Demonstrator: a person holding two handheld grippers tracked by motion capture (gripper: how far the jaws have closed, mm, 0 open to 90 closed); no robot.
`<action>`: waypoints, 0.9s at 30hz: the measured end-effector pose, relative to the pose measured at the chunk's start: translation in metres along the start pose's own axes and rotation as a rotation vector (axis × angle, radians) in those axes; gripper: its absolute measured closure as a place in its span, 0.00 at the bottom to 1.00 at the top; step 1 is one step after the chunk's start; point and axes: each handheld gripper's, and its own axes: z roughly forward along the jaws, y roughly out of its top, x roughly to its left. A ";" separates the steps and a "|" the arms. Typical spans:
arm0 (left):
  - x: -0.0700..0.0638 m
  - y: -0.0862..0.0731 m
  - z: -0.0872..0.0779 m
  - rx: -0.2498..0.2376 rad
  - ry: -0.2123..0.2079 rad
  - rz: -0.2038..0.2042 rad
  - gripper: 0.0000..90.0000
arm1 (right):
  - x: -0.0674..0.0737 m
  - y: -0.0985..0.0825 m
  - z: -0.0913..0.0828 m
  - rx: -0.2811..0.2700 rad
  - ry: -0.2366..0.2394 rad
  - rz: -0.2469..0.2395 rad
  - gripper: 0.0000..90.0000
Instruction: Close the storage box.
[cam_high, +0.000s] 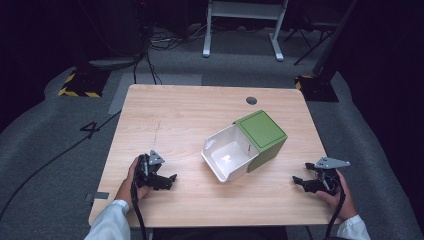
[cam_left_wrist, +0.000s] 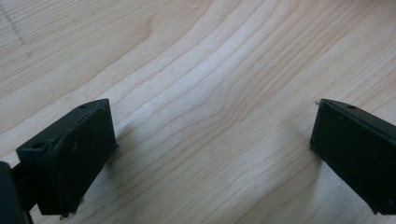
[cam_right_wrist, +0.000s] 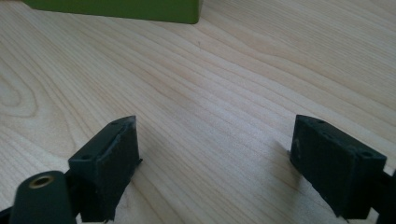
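From the high view, the left gripper (cam_high: 167, 180) rested low on the wooden table (cam_high: 175, 115) near its front left, and the right gripper (cam_high: 301, 183) sat near the front right edge, each held in a hand and holding nothing. Between them, nearer the right one, stood a green box (cam_high: 262, 135) tipped on its side, its white interior (cam_high: 227, 155) facing the person's side of the table. In the left gripper view, the left gripper (cam_left_wrist: 212, 154) had its jaws spread wide over bare wood grain, nothing between them. In the right gripper view, the right gripper (cam_right_wrist: 215, 168) was likewise wide open and empty, and a green edge of the box (cam_right_wrist: 116, 9) showed along the top, well apart from the jaws.
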 end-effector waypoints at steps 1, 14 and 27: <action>-0.002 0.000 0.001 -0.010 -0.024 0.012 0.00 | 0.000 0.000 0.000 -0.001 -0.002 -0.001 0.17; -0.013 0.010 -0.002 -0.010 -0.060 0.116 0.25 | -0.001 0.000 0.000 0.002 0.006 0.004 0.17; -0.032 0.042 -0.006 -0.108 -0.112 0.102 0.25 | -0.001 0.000 0.000 0.001 0.006 0.004 0.17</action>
